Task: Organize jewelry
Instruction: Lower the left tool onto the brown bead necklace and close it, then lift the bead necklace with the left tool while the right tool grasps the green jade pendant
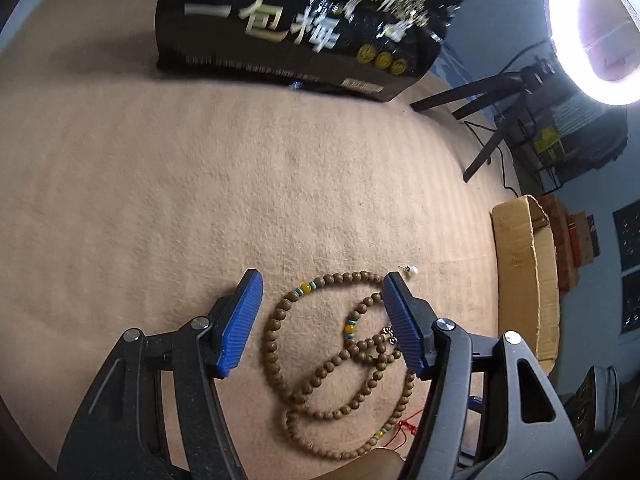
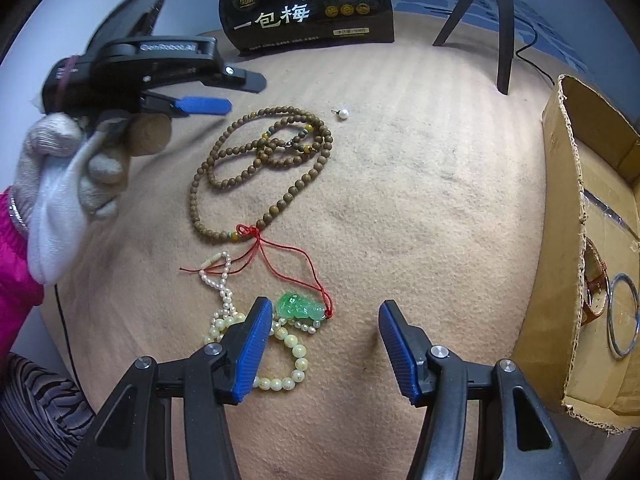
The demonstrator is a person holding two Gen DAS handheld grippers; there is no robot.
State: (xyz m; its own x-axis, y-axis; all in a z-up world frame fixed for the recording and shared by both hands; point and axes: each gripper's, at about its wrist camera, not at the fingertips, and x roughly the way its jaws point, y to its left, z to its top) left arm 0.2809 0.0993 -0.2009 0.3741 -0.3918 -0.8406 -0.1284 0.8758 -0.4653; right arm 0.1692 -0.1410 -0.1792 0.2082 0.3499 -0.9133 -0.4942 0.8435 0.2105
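A long brown bead necklace (image 1: 320, 360) lies coiled on the tan cloth, and it also shows in the right wrist view (image 2: 256, 160). My left gripper (image 1: 320, 292) is open just above it, its jaws either side of the coil; it also shows in the right wrist view (image 2: 208, 106). A pearl earring (image 1: 412, 270) lies beyond the right jaw and shows again in the right wrist view (image 2: 343, 114). A green jade pendant (image 2: 300, 306) on a red cord, a small pearl strand (image 2: 222, 292) and a cream bead bracelet (image 2: 288, 356) lie by my open, empty right gripper (image 2: 320, 324).
A cardboard box (image 2: 576, 240) stands at the right edge and holds a metal bangle (image 2: 622, 316) and an amber piece; it also shows in the left wrist view (image 1: 520, 264). A black snack bag (image 2: 308, 8) stands at the back. Tripod legs (image 2: 504, 32) and a ring light (image 1: 596, 32) are back right.
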